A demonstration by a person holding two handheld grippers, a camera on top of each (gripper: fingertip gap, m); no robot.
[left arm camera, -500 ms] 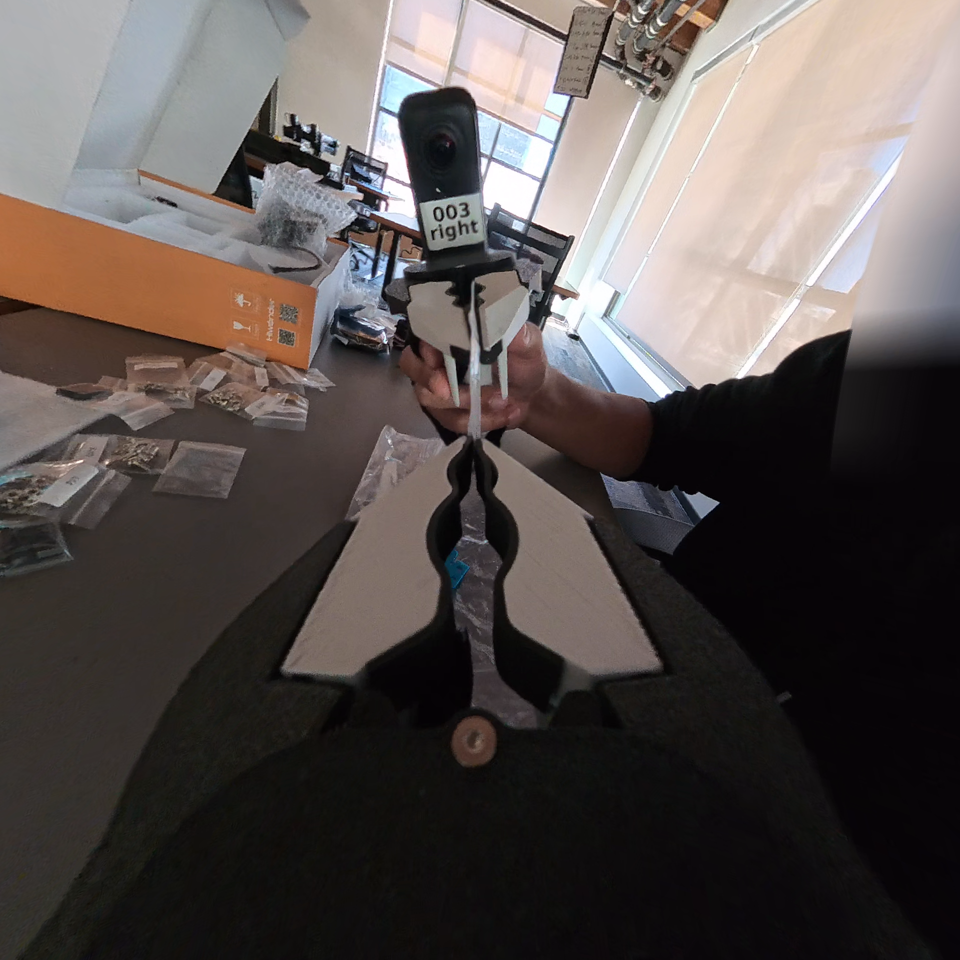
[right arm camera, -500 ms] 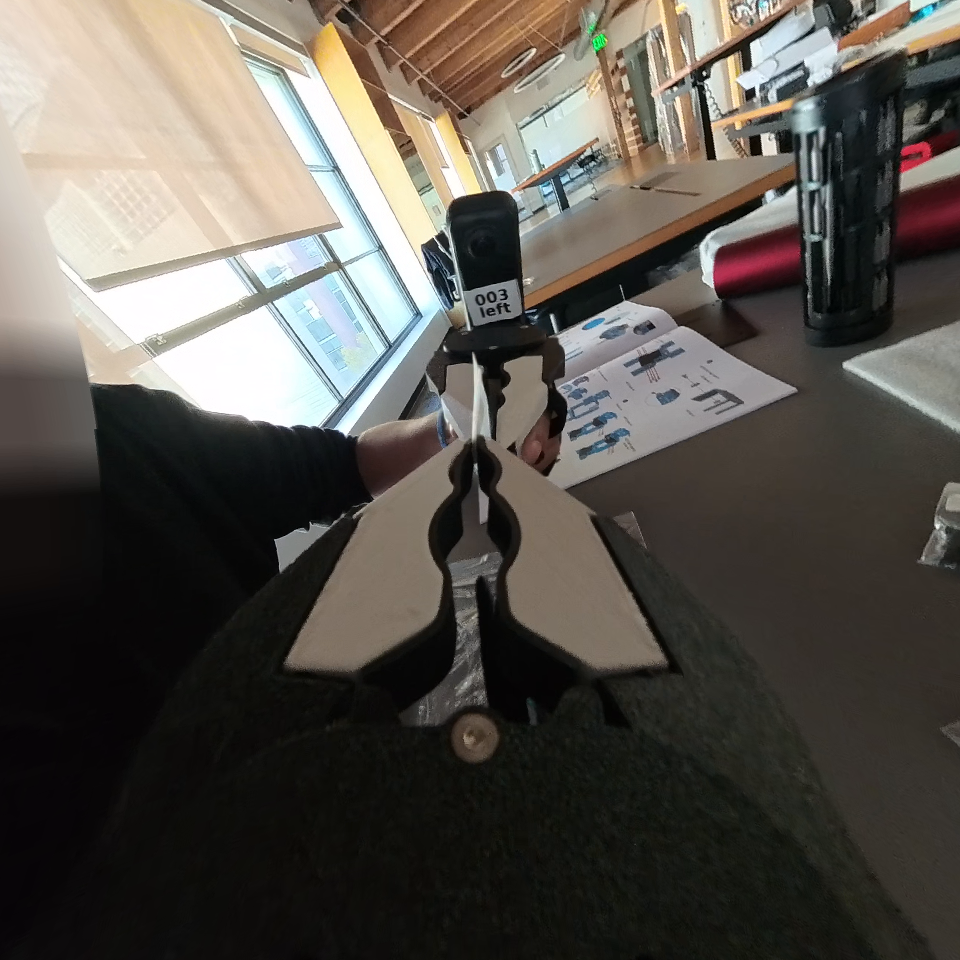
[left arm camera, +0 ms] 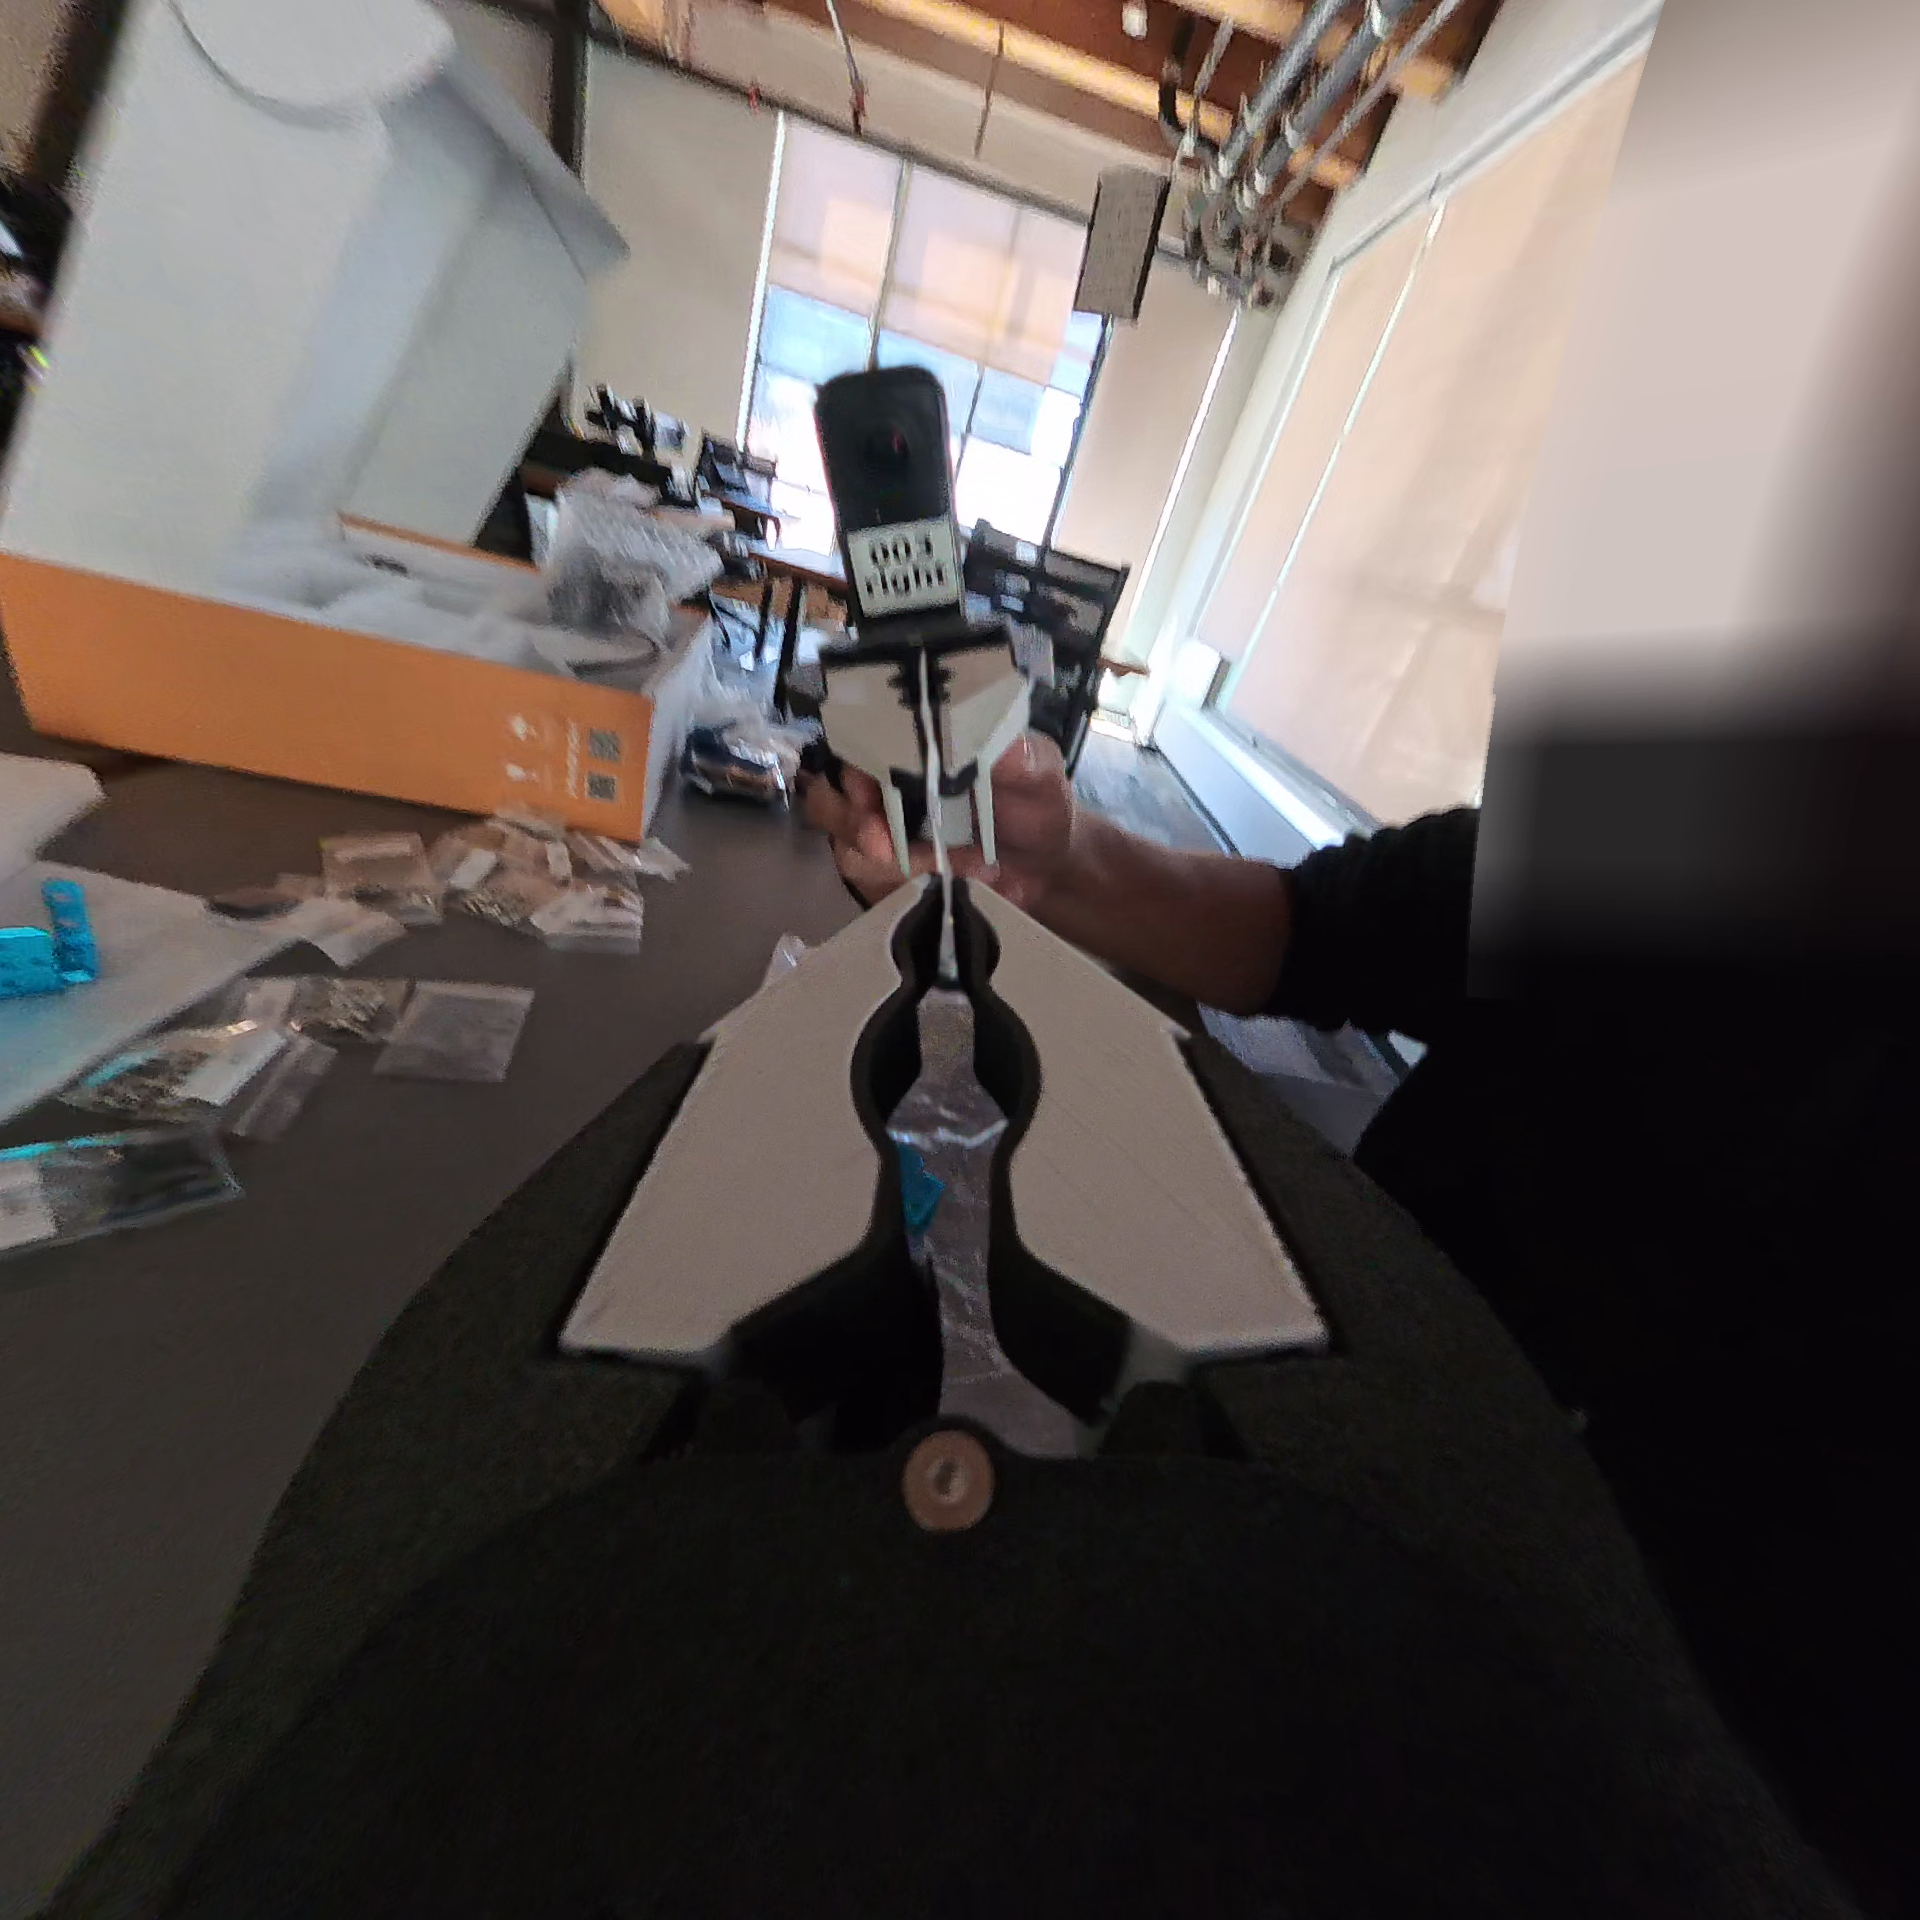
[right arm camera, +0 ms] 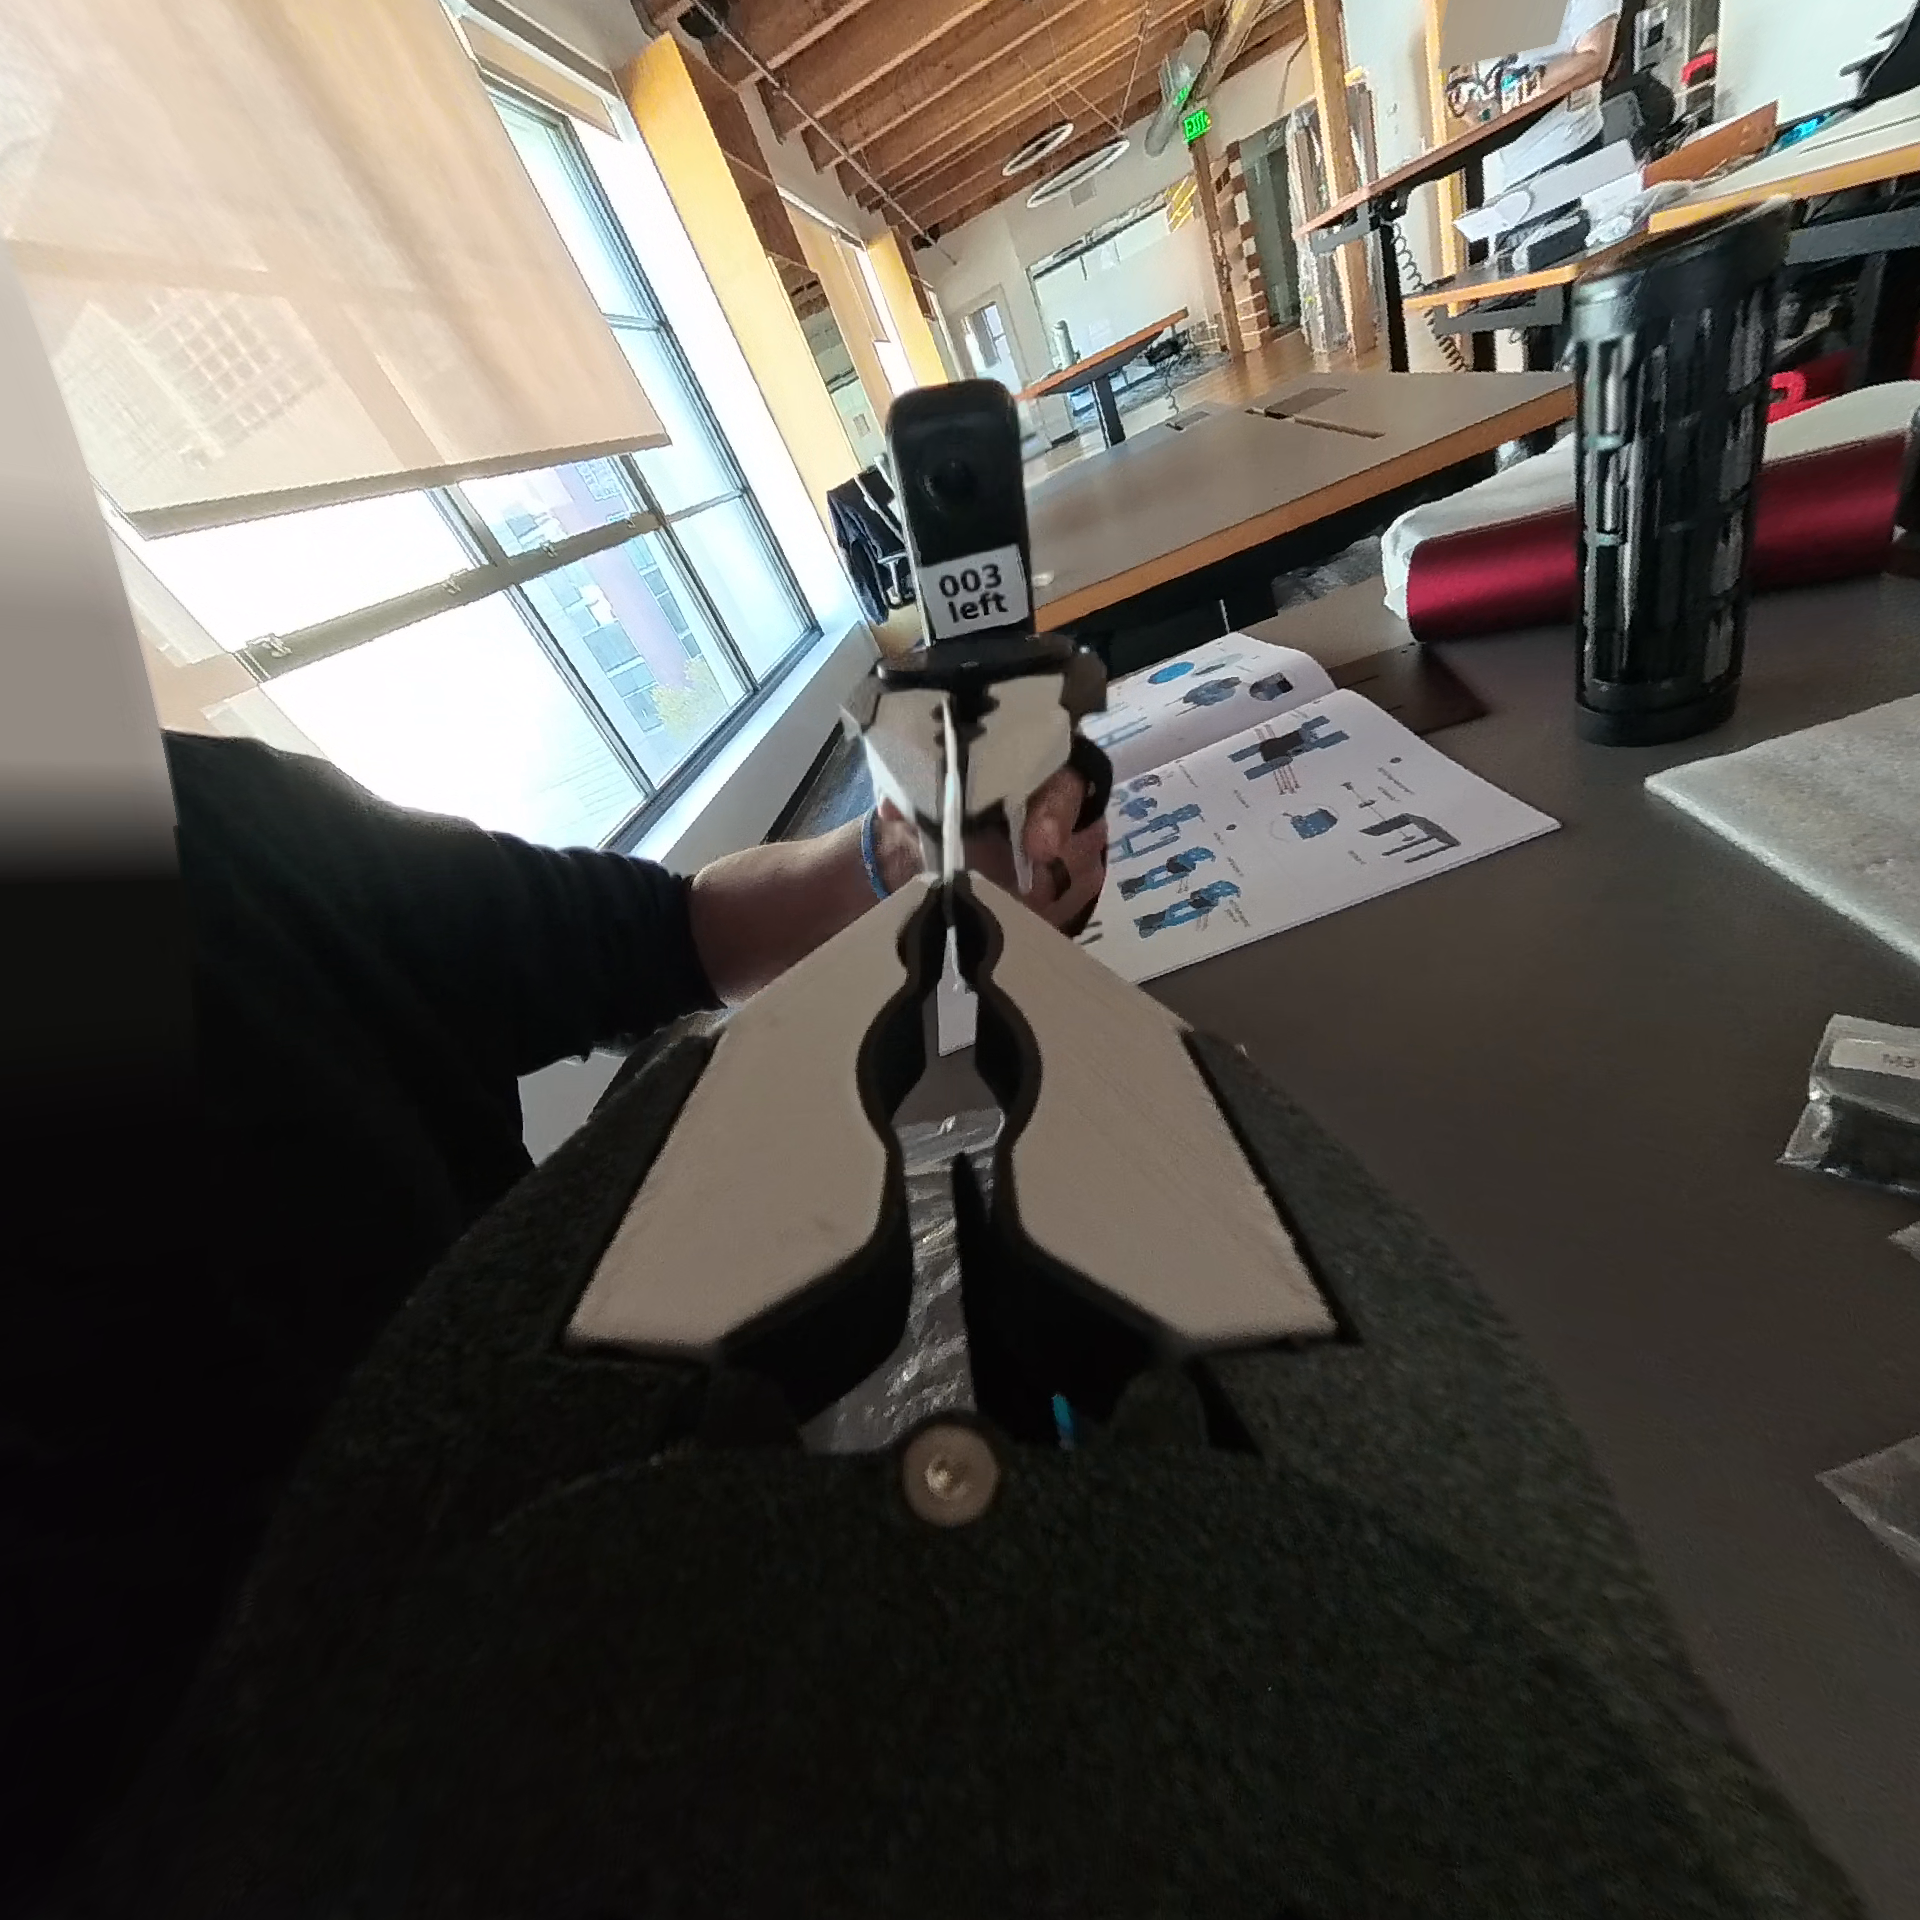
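the left gripper (left arm camera: 943, 902) was pinched tight at its tips on the edge of a clear plastic bag (left arm camera: 961, 1226), which hung down between its fingers and showed a small blue piece (left arm camera: 918, 1195) inside. straight ahead of it the right gripper (left arm camera: 940, 842) faced it tip to tip, narrowed onto the same bag seen edge-on as a thin white line; the hand (left arm camera: 977, 831) behind that gripper gripped its handle, a dark sleeve (left arm camera: 1371, 914) trailing off to the right. ahead and to the left of the left gripper sat an open orange box (left arm camera: 343, 717) on the dark table (left arm camera: 312, 1299), with many small clear parts bags (left arm camera: 447, 1029) scattered between box and gripper, and a blue part (left arm camera: 47, 940) on white foam far left. the view was motion-blurred.

from the right wrist view, the right gripper (right arm camera: 943, 902) was closed down on the bag (right arm camera: 935, 1226), the film sagging beneath its fingers. the left gripper (right arm camera: 951, 831) met it head on, held by a hand (right arm camera: 1049, 842). ahead and to the right of the right gripper lay an open instruction booklet (right arm camera: 1299, 810) on the table (right arm camera: 1455, 1143); farther right stood a black tumbler (right arm camera: 1662, 468), upright, with a red roll (right arm camera: 1507, 561) behind it, a white foam sheet (right arm camera: 1818, 821) near the edge, and a small dark parts bag (right arm camera: 1860, 1101) to the right
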